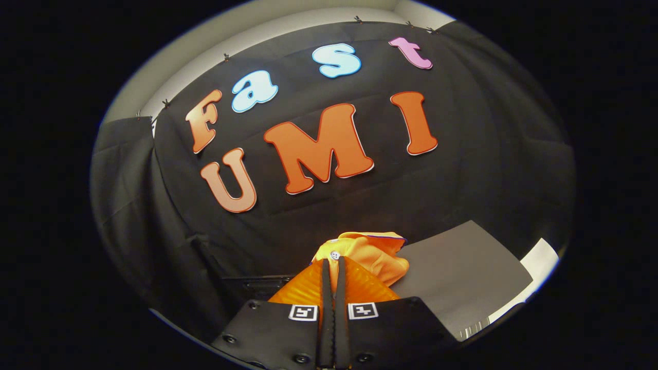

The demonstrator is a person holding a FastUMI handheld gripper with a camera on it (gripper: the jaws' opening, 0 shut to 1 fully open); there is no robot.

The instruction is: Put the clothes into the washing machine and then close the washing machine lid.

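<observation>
Booth wall [462, 169]: black cloth, hung by clips along its top edge, rising behind and above the garment; pale ceiling strip over it.
Grey panel [462, 272]: flat, smooth, lying to the right of the garment and running away beyond it; looks like a machine lid or top, cannot tell which.
White surface [540, 262]: narrow pale strip past the far right edge of the grey panel, well apart from the garment.
Gripper body: black housing with two square markers, tilted up toward the wall, rolled slightly so the scene leans.
Orange garment [370, 257]: bunched, lifted clear of the grey panel, sitting at and just beyond the fingertips; blue trim along its upper edge, folds spilling to the right.
Gripper [333, 264]: clenched on the orange garment, both fingers drawn nearly together, cloth bulging out on either side.
Fingers [326, 308]: dark, ridged, almost parallel, only a thin slit between.
Button [335, 255]: small, white, on the garment right at the fingertips.
</observation>
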